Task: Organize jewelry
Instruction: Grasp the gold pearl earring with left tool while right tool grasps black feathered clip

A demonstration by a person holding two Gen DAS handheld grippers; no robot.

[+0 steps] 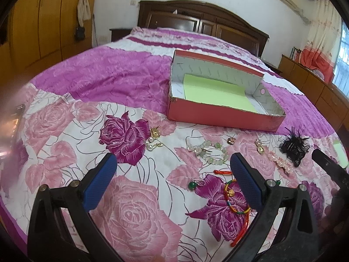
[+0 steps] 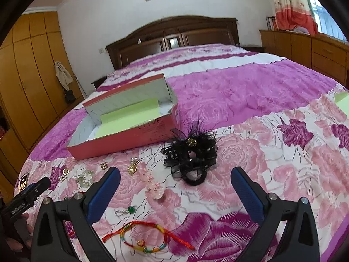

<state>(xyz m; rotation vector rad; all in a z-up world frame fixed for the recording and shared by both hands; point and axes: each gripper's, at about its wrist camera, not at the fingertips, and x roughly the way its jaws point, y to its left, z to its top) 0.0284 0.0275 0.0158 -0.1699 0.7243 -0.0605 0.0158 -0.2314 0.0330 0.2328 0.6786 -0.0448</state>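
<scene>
A: What is the biggest thing?

B: The bed point(image 1: 91, 80) with its rose cover. On it sits the red box point(image 1: 220, 115), lid off, with green paper point(image 1: 218, 93) inside.

A: And the jewelry?

B: All outside the box, on the cover in front of it. The black feather hair tie point(image 2: 192, 155) lies nearest the box. Then the green bead bracelet point(image 1: 207, 152), the rainbow string bracelet point(image 2: 146, 238), the pearl earrings point(image 1: 153, 140).

A: The tongs?

B: The left gripper point(image 1: 173, 172) is spread wide, holding nothing. The right gripper point(image 2: 175, 181) is the same, just in front of the hair tie.
</scene>
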